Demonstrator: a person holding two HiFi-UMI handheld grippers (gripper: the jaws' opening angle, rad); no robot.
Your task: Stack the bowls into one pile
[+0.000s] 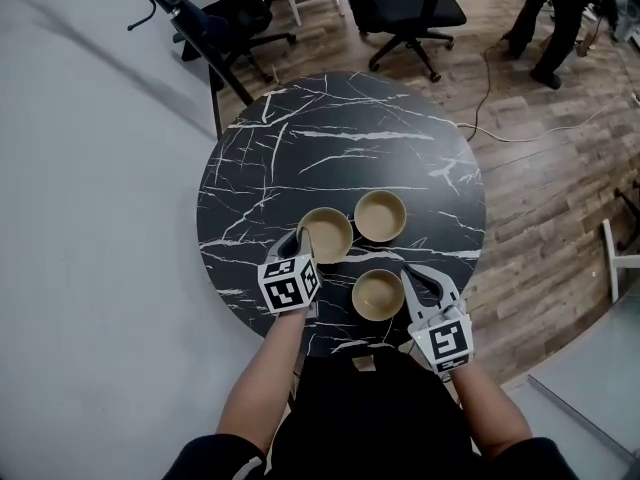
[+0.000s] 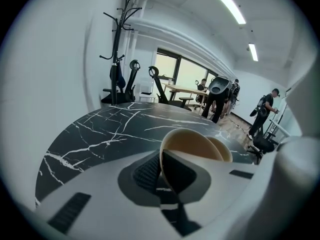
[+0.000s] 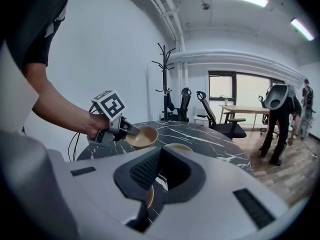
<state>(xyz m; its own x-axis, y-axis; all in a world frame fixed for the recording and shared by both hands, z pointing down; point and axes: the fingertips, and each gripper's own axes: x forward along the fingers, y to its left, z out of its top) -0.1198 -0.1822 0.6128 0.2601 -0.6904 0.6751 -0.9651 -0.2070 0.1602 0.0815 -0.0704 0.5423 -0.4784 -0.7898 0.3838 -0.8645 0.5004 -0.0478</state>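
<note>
Jaws of left gripper [image 1: 302, 238] pinch rim of tan bowl [image 1: 328, 232], tilted above marble table [image 1: 300, 148] — right gripper [image 1: 408, 272] closed, empty, beside near-edge bowl [image 1: 378, 295].

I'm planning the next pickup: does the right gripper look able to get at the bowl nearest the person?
Probably yes: the right gripper sits right beside that bowl, nothing between them, but its jaws are shut.

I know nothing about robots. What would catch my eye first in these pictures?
The round, white-veined black marble table stands out first. There, the left gripper pinches the rim of the left bowl, and the right gripper is shut beside the near bowl. The far bowl sits untouched.
</note>
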